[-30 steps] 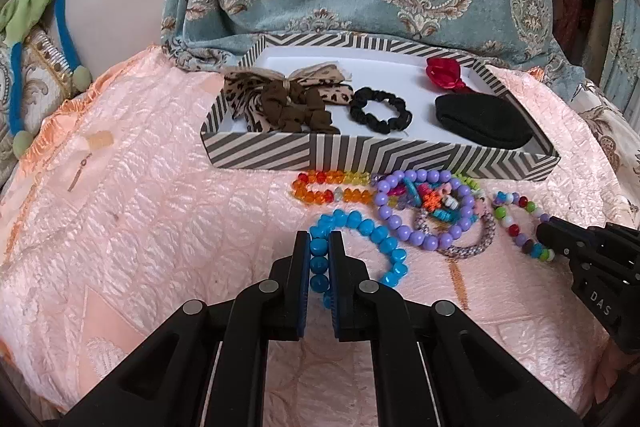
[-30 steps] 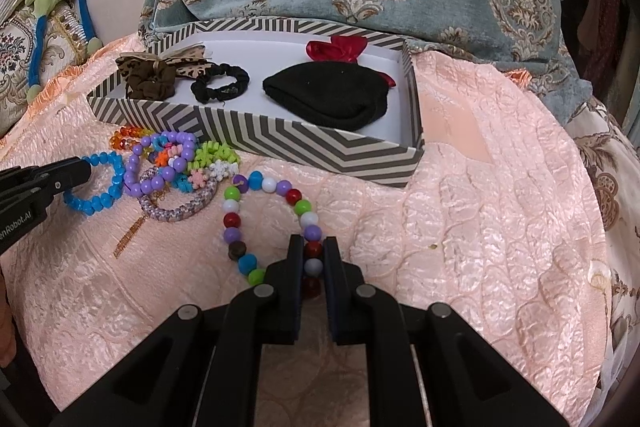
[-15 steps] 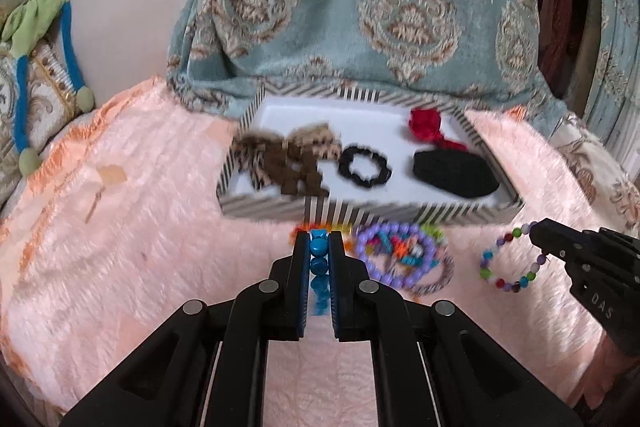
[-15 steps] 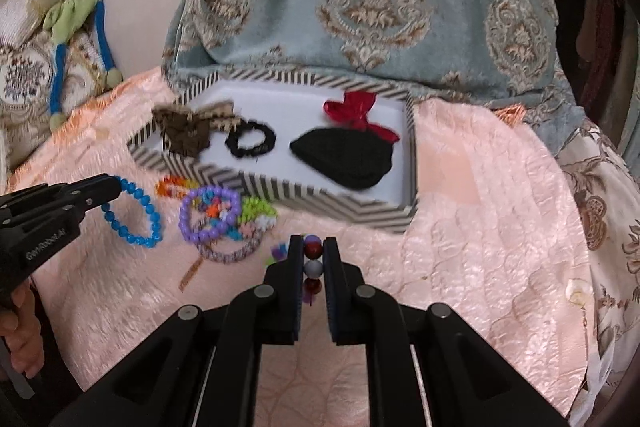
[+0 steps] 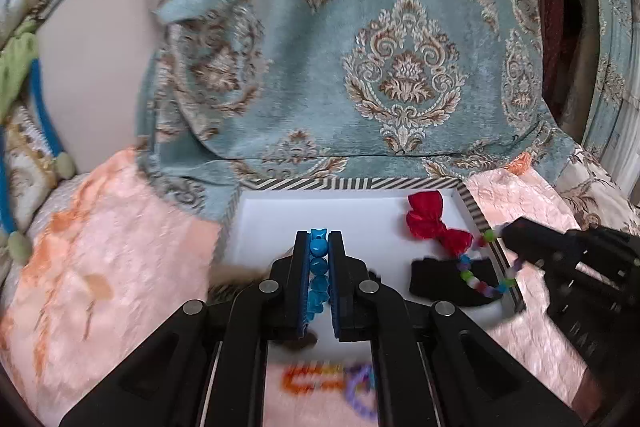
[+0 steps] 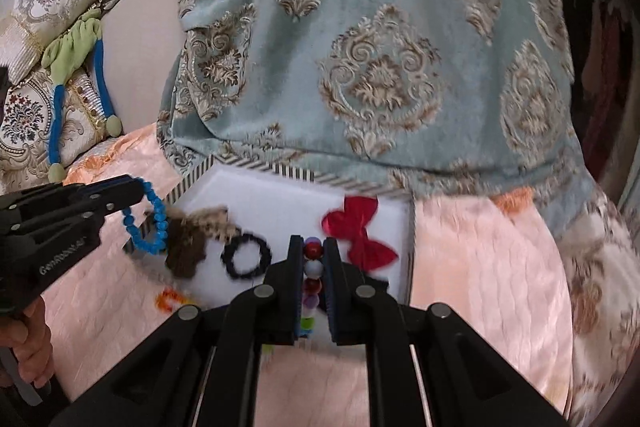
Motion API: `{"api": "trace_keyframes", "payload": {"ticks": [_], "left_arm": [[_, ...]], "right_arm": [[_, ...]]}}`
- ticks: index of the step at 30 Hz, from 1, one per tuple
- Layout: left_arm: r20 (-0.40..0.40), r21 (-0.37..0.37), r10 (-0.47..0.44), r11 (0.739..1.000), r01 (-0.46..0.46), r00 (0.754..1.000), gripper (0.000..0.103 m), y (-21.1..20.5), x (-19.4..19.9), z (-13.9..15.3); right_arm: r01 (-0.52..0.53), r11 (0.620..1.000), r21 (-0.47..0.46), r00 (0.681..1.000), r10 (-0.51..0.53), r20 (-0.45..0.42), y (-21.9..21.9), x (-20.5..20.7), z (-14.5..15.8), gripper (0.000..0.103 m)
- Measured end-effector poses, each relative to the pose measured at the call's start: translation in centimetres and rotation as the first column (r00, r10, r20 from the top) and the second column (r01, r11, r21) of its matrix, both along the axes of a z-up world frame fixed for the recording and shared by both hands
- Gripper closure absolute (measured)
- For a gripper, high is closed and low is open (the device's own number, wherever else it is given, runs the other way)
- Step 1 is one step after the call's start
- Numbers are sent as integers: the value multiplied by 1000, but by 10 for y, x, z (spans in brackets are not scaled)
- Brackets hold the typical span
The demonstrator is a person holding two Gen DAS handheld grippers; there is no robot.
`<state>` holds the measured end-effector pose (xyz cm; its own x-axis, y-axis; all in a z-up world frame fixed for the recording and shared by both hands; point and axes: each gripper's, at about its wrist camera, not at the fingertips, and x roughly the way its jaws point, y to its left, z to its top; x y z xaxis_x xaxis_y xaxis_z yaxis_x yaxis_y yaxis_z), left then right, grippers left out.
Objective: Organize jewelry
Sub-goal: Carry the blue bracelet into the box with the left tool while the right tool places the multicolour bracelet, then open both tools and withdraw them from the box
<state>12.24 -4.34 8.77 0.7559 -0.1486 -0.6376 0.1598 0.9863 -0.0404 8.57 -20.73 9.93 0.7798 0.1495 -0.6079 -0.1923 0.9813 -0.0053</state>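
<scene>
My left gripper [image 5: 319, 239] is shut on a blue bead bracelet [image 5: 318, 267] and holds it above the striped box [image 5: 352, 183]. In the right wrist view the same bracelet [image 6: 154, 223] hangs from the left gripper [image 6: 134, 189] over the box's left end. My right gripper [image 6: 313, 245] is shut on a multicoloured bead bracelet [image 6: 312, 267], raised over the box's front. In the left wrist view that bracelet [image 5: 482, 277] dangles from the right gripper [image 5: 506, 233] over the box's right edge.
The box holds a red bow [image 6: 360, 231], a black scrunchie [image 6: 245, 254], a brown bow [image 6: 188, 243] and a black pouch [image 5: 448, 281]. Orange and purple bracelets [image 5: 332, 381] lie on the peach quilt [image 6: 480, 267] before the box. A teal patterned cushion [image 5: 360, 47] stands behind.
Both grippers have lifted their bracelets off the quilt and carried them up and forward over the box. The remaining bracelets stay on the quilt.
</scene>
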Motion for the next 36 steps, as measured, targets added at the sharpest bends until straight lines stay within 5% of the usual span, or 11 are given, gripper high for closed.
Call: {"api": "trace_keyframes", "payload": {"ticks": [10,16,19,24,28,36], "left_arm": [[-142,-95,9,995,-23,990,103,0,96,-50],[-213,-7,77,997,-81,974,103,11,108,-85],[-222,44,98,995,-91,970,103,13,108,-91],[-224,81,133,990,-117,965,103,15,106,-94],[-219,99,129,989,-110,967,103,13,101,-92],[-174,93,106,991,-91,979,86,14,67,-78]], "right_arm": [[-25,998,62,992,32,-123,18,91,-41,94],[-56,984,169,982,85,-169,26,133,-55,94],[-28,988,151,967,65,-247,27,148,-75,94],[22,996,83,951,5,-311,21,149,-98,93],[25,997,71,961,-4,-277,17,142,-91,69],[4,999,44,980,5,-199,12,102,-64,68]]}}
